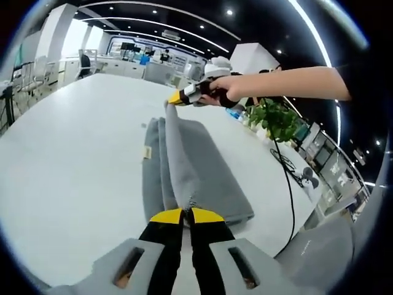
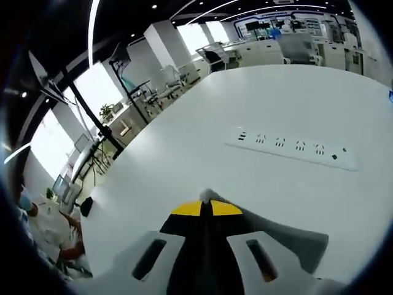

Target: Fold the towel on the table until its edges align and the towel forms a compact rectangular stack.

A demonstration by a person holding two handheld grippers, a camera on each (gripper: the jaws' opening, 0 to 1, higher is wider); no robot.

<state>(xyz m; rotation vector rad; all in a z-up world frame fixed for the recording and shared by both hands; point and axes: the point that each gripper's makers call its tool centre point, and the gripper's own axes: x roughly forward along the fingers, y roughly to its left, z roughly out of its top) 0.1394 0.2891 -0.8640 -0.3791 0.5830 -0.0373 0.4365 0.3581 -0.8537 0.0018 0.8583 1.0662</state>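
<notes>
Towel (image 1: 202,166), one, pinched by two grippers: left (image 1: 186,215), right (image 1: 176,98).

Grey towel (image 1: 190,166), both claws pinching ends

plant (image 1: 273,118) by table edge | black cable (image 1: 288,184) | power strip (image 2: 291,147) on table

White table (image 1: 67,153) with grey towel (image 1: 209,172), potted plant (image 1: 273,120), inset socket strip (image 2: 291,147).
</notes>
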